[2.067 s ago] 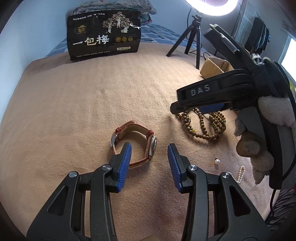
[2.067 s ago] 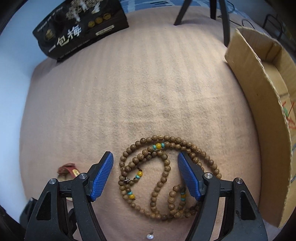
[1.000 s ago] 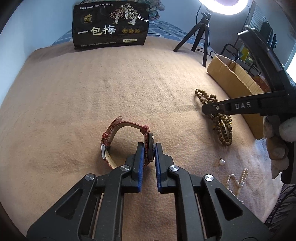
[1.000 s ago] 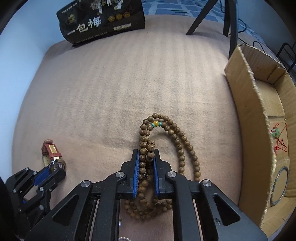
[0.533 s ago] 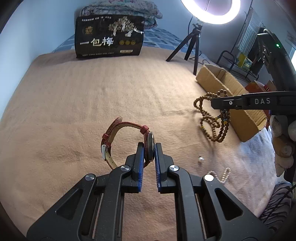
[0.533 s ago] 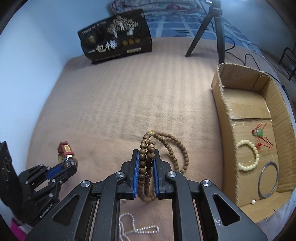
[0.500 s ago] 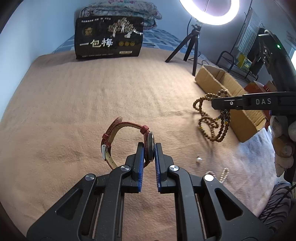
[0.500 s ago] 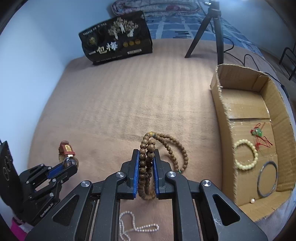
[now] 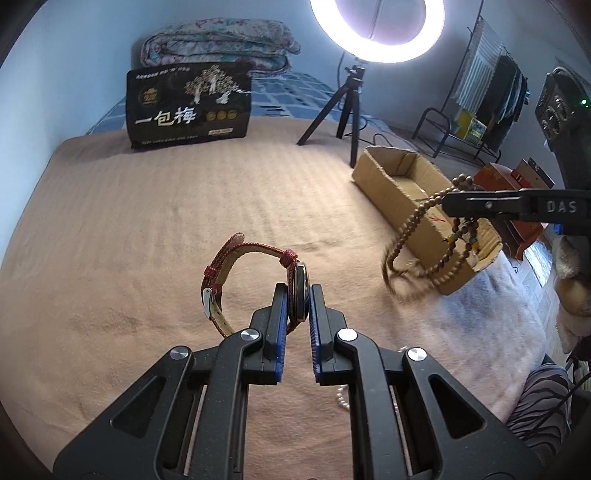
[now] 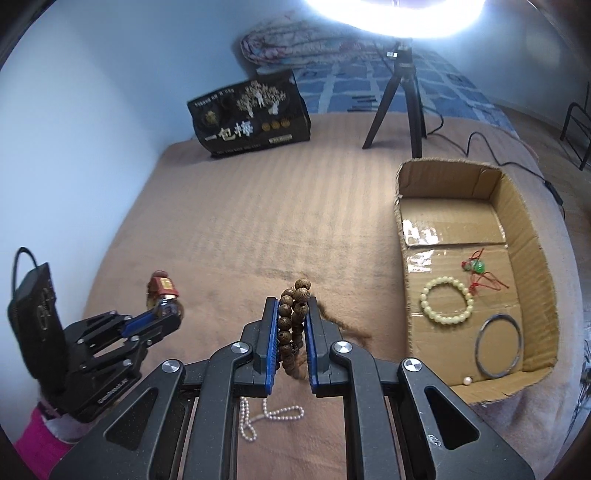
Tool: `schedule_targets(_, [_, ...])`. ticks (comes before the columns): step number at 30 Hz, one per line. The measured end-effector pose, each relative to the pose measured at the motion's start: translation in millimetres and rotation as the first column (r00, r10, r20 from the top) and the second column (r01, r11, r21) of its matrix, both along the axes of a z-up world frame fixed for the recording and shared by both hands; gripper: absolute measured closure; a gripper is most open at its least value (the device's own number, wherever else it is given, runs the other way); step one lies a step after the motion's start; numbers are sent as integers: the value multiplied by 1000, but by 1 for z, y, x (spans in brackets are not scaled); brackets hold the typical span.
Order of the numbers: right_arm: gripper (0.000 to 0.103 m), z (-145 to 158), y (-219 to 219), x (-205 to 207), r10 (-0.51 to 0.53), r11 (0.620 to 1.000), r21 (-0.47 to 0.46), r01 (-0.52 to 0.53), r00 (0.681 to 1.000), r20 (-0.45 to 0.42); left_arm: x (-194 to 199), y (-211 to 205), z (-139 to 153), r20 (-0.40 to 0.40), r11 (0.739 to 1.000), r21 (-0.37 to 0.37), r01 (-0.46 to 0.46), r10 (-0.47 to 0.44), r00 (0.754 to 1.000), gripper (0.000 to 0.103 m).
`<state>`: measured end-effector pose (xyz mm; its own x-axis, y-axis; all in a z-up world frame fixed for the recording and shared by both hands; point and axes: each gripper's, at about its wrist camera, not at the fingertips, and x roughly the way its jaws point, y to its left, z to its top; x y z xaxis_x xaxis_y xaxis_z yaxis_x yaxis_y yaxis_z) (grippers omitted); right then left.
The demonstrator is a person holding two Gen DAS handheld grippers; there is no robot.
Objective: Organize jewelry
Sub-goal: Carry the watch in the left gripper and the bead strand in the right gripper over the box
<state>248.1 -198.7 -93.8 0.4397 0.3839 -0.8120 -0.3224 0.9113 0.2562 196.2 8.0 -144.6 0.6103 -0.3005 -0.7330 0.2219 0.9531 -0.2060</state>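
While the left wrist view looks along its own fingers, the left hand-held gripper (image 9: pixel 297 306) is clamped narrowly on the case of a red-strapped watch (image 9: pixel 255 284), which is held clear above the tan blanket (image 9: pixel 147 221) on the bed. Off to the right, the right hand-held gripper (image 9: pixel 448 203) pinches a string of brown wooden beads (image 9: pixel 424 243), whose loops dangle, partly blurred, in front of the near end of an open cardboard box (image 9: pixel 384 177). A few white pearls (image 9: pixel 343 393) peek out beside the gripper's right arm. A black printed bag (image 9: pixel 188 107) stands at the far edge, with a ring light (image 9: pixel 376 29) on a tripod to its right.

From the right wrist view, the right hand-held gripper (image 10: pixel 290 325) is closed narrowly on several strands of the wooden beads (image 10: pixel 293 317), the rest hanging below its blue pads. Lower left, the left hand-held gripper (image 10: pixel 168 314) grips the watch (image 10: pixel 162 291). A pearl chain (image 10: pixel 269 413) lies on the blanket beneath the grippers. Inside the box (image 10: pixel 402 206) lie a pale bead bracelet (image 10: pixel 447 306), a metal bangle (image 10: pixel 498 345), a green pendant on red cord (image 10: pixel 478 267) and one loose pearl (image 10: pixel 468 380).
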Motion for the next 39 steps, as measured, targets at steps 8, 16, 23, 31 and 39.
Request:
schedule_targets(8, [91, 41, -29, -16, 12, 1000, 27, -14, 997, 71, 0, -27, 16, 30, 999, -7, 46, -46, 998, 94])
schedule_targets(16, [91, 78, -63, -26, -16, 999, 32, 11, 987, 161, 5, -63, 31, 59, 994, -13, 108, -107, 992, 94])
schedule_targets(23, [91, 87, -100, -25, -66, 998, -7, 69, 978, 199, 21, -94, 39, 74, 989, -18, 149, -147, 986, 94])
schedule_targets(31, [91, 63, -132, -10, -117, 992, -34, 125, 978, 175, 44, -132, 38, 76, 983, -18, 185, -183, 980, 94])
schedule_targets(39, [91, 41, -152, 2, -146, 988, -23, 151, 980, 137, 74, -162, 34, 76, 977, -10, 214, -213, 974, 94])
